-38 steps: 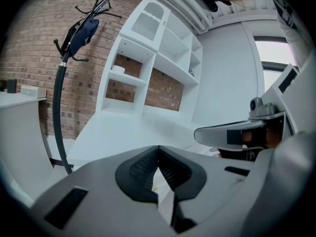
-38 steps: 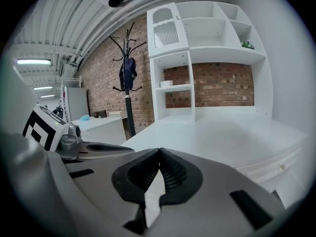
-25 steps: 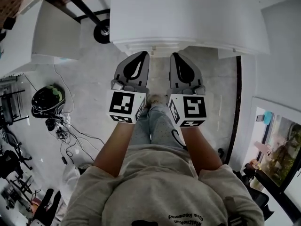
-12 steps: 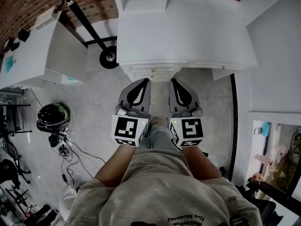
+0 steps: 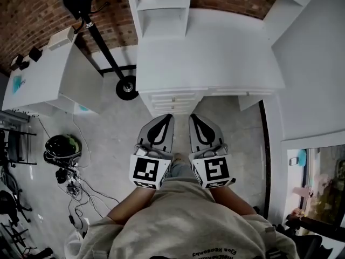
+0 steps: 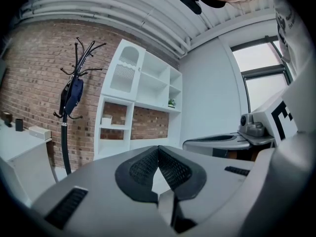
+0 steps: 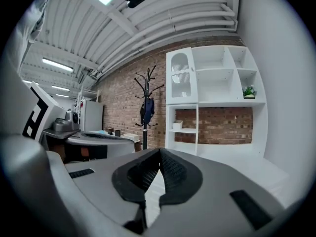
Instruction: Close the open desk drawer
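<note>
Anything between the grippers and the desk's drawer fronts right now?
Nothing visible. In the head view the left gripper and right gripper, both shut and empty, point at the drawer fronts under the desk top, only bare floor around them. No drawer looks pulled out.

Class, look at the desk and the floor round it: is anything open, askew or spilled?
Nothing on the desk stands out: its drawers look shut and flush. Only loose cables sprawl on the floor at the left, beside a helmet.

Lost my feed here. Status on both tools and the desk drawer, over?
Left tool shut, empty. Right tool shut, empty. White desk drawers all look flush, none open. Nothing between tools and desk.
</note>
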